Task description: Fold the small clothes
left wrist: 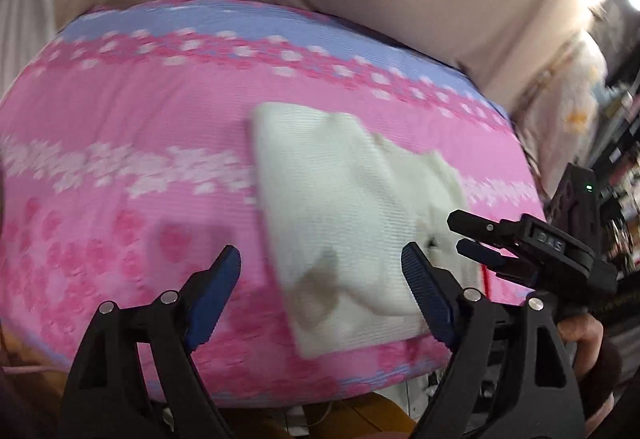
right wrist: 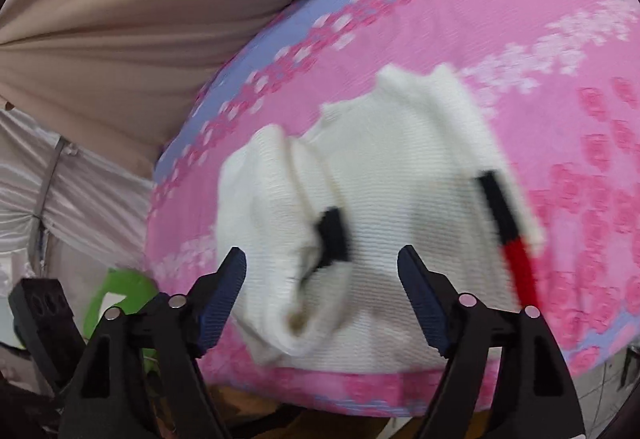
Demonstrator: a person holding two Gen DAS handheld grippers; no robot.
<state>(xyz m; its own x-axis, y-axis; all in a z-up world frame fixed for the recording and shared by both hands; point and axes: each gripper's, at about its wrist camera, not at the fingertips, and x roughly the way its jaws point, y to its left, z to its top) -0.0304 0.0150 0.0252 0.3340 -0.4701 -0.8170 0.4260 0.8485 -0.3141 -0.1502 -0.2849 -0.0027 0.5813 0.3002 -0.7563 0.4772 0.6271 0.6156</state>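
White knit sweater [right wrist: 384, 199] lying on pink floral bedspread [left wrist: 120, 127], near the front edge, partly folded: sleeve flopped loosely across the body, edges uneven. Left gripper [left wrist: 320, 291] and right gripper [right wrist: 320, 291] both spread wide, holding nothing. Likely left: squaring and final fold.

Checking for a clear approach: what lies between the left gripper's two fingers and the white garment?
Nothing: in the left wrist view the open left gripper hangs right over the white garment, only pink bedcover showing beside it.

Left tool [left wrist: 322, 271] and right tool [right wrist: 322, 273] both spread wide
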